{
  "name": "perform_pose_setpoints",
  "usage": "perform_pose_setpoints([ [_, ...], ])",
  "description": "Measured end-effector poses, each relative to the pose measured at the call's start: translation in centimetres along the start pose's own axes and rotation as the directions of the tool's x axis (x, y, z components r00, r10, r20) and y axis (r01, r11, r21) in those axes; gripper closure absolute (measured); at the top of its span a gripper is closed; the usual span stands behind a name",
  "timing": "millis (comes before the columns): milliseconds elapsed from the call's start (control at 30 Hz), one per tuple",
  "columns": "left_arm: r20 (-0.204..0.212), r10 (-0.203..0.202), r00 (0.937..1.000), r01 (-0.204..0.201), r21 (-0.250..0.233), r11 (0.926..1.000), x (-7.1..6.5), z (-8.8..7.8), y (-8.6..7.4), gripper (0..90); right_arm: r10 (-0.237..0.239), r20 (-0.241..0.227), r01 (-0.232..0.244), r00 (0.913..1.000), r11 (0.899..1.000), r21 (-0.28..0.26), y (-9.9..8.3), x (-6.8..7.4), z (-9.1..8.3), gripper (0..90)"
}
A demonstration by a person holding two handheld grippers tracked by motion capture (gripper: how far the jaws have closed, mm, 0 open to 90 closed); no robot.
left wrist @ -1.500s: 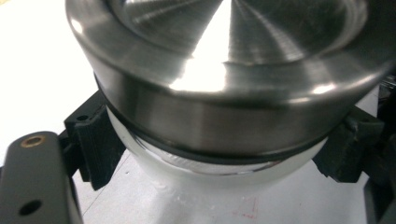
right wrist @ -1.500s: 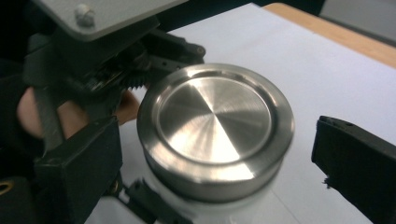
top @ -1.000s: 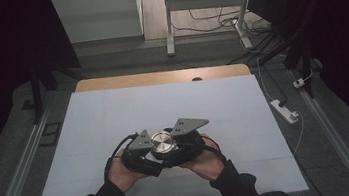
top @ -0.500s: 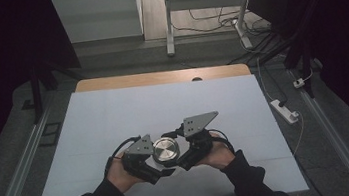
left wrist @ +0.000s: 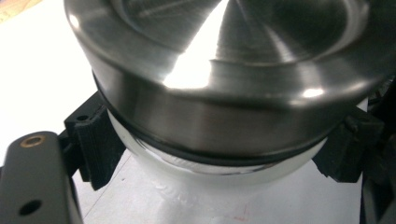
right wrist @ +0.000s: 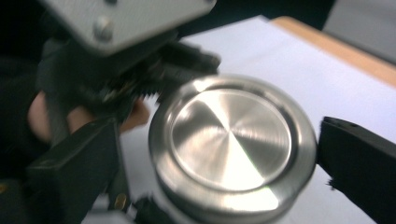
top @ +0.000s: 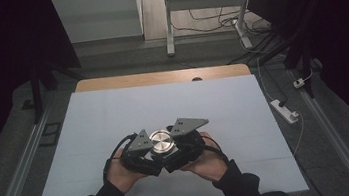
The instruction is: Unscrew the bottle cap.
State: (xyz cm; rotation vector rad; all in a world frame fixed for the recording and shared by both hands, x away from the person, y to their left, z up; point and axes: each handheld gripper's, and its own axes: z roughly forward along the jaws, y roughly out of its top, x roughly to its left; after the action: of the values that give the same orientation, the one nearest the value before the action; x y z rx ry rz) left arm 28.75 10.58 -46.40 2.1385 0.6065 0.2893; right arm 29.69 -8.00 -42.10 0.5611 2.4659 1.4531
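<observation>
A small jar with a brushed steel lid [top: 160,141] stands on the white table cover near the front edge, between both hands. My left gripper [left wrist: 219,154] is shut on the jar's white body [left wrist: 215,172], with the pads [left wrist: 95,144] pressing just under the lid [left wrist: 224,70]. My right gripper [right wrist: 224,163] straddles the lid [right wrist: 231,140] from the other side. Its jaws have just been opening and a gap shows between the lid and the right-hand jaw. In the high view the left gripper [top: 144,151] and the right gripper [top: 177,145] meet at the jar.
The white cover [top: 114,115] spreads over the table, and a wooden strip [top: 160,77] shows at the far edge. A white power strip [top: 285,109] with its cable lies on the floor to the right. A desk frame [top: 168,23] stands beyond the table.
The right hand swung its gripper slightly to the right and came back toward the jar. The left hand and the jar stayed where they were.
</observation>
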Motion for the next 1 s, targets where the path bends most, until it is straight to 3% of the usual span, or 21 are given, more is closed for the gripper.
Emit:
perform_pose_setpoints([
  [33, -0.008, -0.001, 1.0, 0.001, 0.004, 1.0, -0.1, 0.0, 0.1, 15.6, 0.0, 0.04, 0.001, 0.9992, 1.0, -0.031, -0.2, 0.2, 0.2, 8.8],
  [100, 0.002, -0.006, 1.0, 0.006, -0.004, 1.0, -0.1, 0.0, 0.1, 15.6, -0.014, 0.056, 0.016, 0.9983, 0.999, -0.042, -0.5, 0.3, 0.2, 16.9],
  [167, 0.016, -0.01, 0.9998, 0.01, -0.007, 0.9999, 0.0, -0.1, 0.1, 15.6, -0.016, 0.048, 0.018, 0.9987, 0.998, -0.053, -0.6, 0.2, 0.2, 18.5],
  [300, 0.068, 0.007, 0.9977, -0.006, -0.017, 0.9998, 0.3, -0.2, 0.1, 15.6, -0.029, -0.011, 0.028, 0.9995, 0.998, -0.062, -0.6, -0.3, -0.1, 18.7],
  [400, 0.139, 0.04, 0.9895, -0.037, -0.022, 0.9991, 0.5, -0.3, -0.1, 15.6, -0.055, -0.098, 0.049, 0.9936, 0.997, -0.061, -0.7, -1.0, -0.3, 18.9],
  [533, 0.223, 0.083, 0.9713, -0.077, -0.033, 0.9965, 0.5, -0.3, -0.2, 15.6, -0.068, -0.253, 0.056, 0.9652, 0.997, -0.053, -0.7, -2.1, -0.5, 18.8],
  [567, 0.223, 0.083, 0.9713, -0.077, -0.033, 0.9965, 0.5, -0.3, -0.2, 15.6, -0.075, -0.289, 0.06, 0.9544, 0.996, -0.058, -0.8, -2.4, -0.6, 18.8],
  [600, 0.26, 0.1, 0.9603, -0.093, -0.04, 0.9948, 0.5, -0.3, -0.2, 15.6, -0.083, -0.322, 0.066, 0.943, 0.996, -0.063, -0.8, -2.6, -0.6, 18.8],
  [667, 0.273, 0.108, 0.956, -0.1, -0.046, 0.994, 0.2, -0.2, -0.1, 15.6, -0.097, -0.373, 0.077, 0.9227, 0.995, -0.068, -1.0, -2.9, -0.8, 18.7],
  [700, 0.27, 0.107, 0.9568, -0.099, -0.044, 0.9941, 0.2, -0.1, -0.1, 15.6, -0.101, -0.384, 0.081, 0.9176, 0.994, -0.07, -1.0, -3.0, -0.8, 18.5],
  [767, 0.259, 0.106, 0.9599, -0.098, -0.043, 0.9942, 0.2, -0.1, -0.1, 15.6, -0.085, -0.379, 0.069, 0.9215, 0.996, -0.056, -0.8, -3.1, -1.0, 17.3],
  [800, 0.229, 0.091, 0.9692, -0.084, -0.04, 0.9957, 0.3, -0.2, -0.1, 15.6, -0.076, -0.358, 0.062, 0.9308, 0.997, -0.051, -0.7, -3.1, -1.2, 14.1],
  [833, 0.229, 0.091, 0.9692, -0.084, -0.04, 0.9957, 0.3, -0.2, -0.1, 15.6, -0.064, -0.33, 0.053, 0.9418, 0.998, -0.042, -0.4, -3.0, -1.4, 10.7],
  [867, 0.181, 0.069, 0.9812, -0.063, -0.037, 0.9973, 0.4, -0.3, -0.1, 15.6, -0.05, -0.306, 0.042, 0.9507, 0.999, -0.033, -0.2, -3.0, -1.6, 8.6],
  [900, 0.153, 0.058, 0.9865, -0.053, -0.037, 0.9979, 0.5, -0.3, -0.2, 15.6, -0.033, -0.28, 0.028, 0.9594, 0.999, -0.019, 0.0, -2.9, -1.8, 6.0],
  [1000, 0.089, 0.017, 0.9959, -0.014, -0.033, 0.9993, 0.5, -0.3, -0.2, 15.6, 0.014, -0.216, -0.01, 0.9763, 1.0, 0.016, 0.3, -2.4, -1.7, 0.5],
])
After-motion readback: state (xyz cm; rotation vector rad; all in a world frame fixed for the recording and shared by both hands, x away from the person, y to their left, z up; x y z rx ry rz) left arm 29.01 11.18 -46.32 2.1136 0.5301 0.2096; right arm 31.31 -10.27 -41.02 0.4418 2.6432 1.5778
